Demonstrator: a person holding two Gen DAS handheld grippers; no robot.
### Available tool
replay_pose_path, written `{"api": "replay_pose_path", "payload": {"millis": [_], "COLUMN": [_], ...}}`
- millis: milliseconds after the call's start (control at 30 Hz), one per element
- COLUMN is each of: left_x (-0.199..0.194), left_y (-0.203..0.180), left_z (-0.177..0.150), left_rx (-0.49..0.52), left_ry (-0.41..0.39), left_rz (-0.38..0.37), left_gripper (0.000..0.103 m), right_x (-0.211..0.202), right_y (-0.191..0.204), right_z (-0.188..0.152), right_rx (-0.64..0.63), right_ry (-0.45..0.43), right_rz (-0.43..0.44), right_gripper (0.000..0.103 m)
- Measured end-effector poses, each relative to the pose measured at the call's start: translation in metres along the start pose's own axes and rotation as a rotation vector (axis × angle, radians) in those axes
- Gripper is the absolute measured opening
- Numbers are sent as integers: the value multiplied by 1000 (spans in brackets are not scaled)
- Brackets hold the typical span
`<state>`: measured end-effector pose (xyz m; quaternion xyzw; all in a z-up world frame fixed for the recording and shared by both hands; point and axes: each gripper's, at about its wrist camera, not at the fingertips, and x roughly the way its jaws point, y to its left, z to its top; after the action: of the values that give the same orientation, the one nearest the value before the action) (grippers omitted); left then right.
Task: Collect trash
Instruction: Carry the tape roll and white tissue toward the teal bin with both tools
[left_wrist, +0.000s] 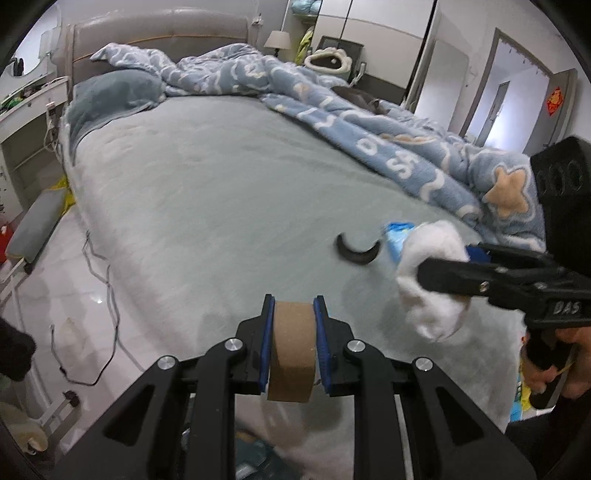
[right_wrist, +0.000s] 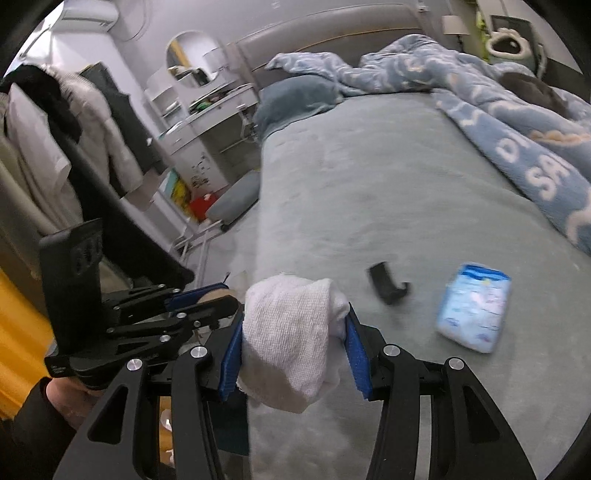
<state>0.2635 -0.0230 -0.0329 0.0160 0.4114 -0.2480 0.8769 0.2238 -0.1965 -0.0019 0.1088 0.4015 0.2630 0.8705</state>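
My left gripper (left_wrist: 294, 301) is shut on a brown cardboard roll (left_wrist: 291, 347), held upright between its blue pads over the bed's near edge. To its right, my right gripper (left_wrist: 443, 262) is shut on a crumpled white cloth wad (left_wrist: 432, 295). In the right wrist view the same cloth wad (right_wrist: 291, 339) fills the right gripper (right_wrist: 295, 321), and the left gripper (right_wrist: 225, 295) sits just left of it. A black curved clip (right_wrist: 388, 286) and a light blue tissue packet (right_wrist: 474, 306) lie on the grey bedsheet (right_wrist: 369, 184) beyond both grippers.
A blue patterned blanket (left_wrist: 369, 122) is bunched along the bed's right side, with a dark animal (left_wrist: 362, 98) lying on it. Cables (left_wrist: 103, 295) trail over the pale floor at left, near a grey stool (left_wrist: 37, 225). Hanging clothes (right_wrist: 74, 122) crowd the left.
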Motion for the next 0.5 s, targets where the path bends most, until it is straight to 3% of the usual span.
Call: {"api": "replay_pose_path", "payload": {"millis": [300, 500], "left_x": [-5, 9], "left_y": [45, 65], "left_z": [-24, -50], "left_rx": [-28, -5], "left_ry": [85, 209], "left_rz": [29, 58], "left_gripper": [22, 22], "right_x": [39, 62], "right_y": [39, 56], "right_z": [-3, -5], "right_rx": [-49, -73], "right_ry": [77, 124], "right_rz": [56, 65], "right_gripper": [50, 50]}}
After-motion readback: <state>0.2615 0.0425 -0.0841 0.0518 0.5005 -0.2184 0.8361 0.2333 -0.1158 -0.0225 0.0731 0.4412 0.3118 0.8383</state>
